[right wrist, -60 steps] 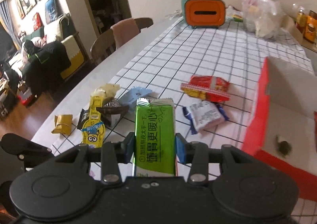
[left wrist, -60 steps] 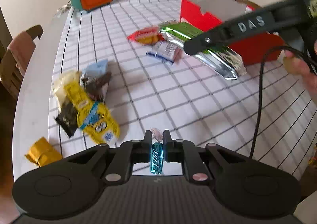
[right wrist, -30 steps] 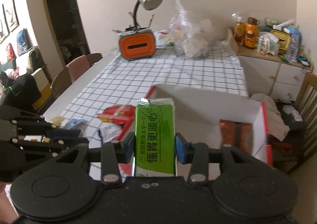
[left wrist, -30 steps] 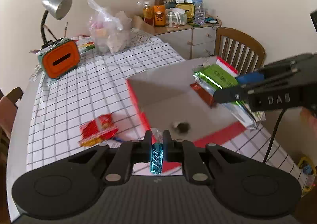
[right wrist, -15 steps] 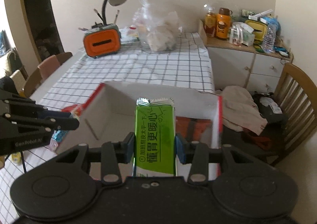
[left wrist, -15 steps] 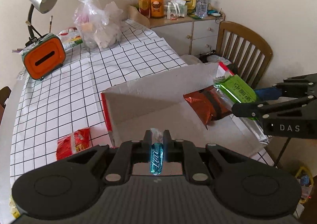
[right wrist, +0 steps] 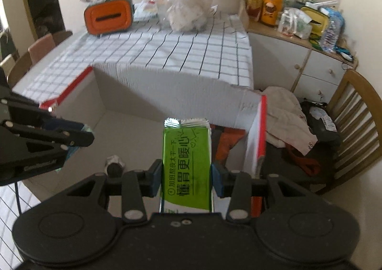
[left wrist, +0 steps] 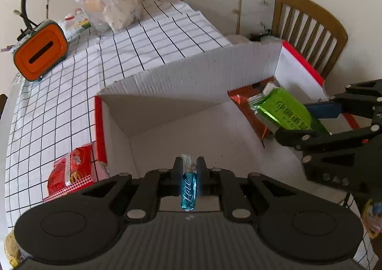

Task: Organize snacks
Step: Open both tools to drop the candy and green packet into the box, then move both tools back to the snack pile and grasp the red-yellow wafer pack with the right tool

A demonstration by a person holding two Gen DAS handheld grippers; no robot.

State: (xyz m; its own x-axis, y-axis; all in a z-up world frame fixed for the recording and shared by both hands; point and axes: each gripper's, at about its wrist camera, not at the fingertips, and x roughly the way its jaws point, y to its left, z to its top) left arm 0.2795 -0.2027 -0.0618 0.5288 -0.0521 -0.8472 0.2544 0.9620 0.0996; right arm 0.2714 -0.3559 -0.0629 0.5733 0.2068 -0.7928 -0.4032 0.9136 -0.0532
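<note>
Shiny blue wrapper with white script on the candy (left wrist: 188, 186). Bright green pouch (right wrist: 186, 165) with dark lettering and a silver crimped top. White inside and red outside on the cardboard box (left wrist: 191, 79). White tablecloth (left wrist: 71, 74) with a black grid. Orange-fronted, teal-edged tissue box (right wrist: 108, 17). Red and yellow snack packet (left wrist: 70, 169). Orange-red foil packet (right wrist: 226, 143) in the box.

The blue candy wrapper (left wrist: 188, 187), between the left tongs' fingers, carries the white word "Love". The green packet (right wrist: 186, 165), between the right tongs' fingers, shows black Chinese characters "懂胃更暖心".
</note>
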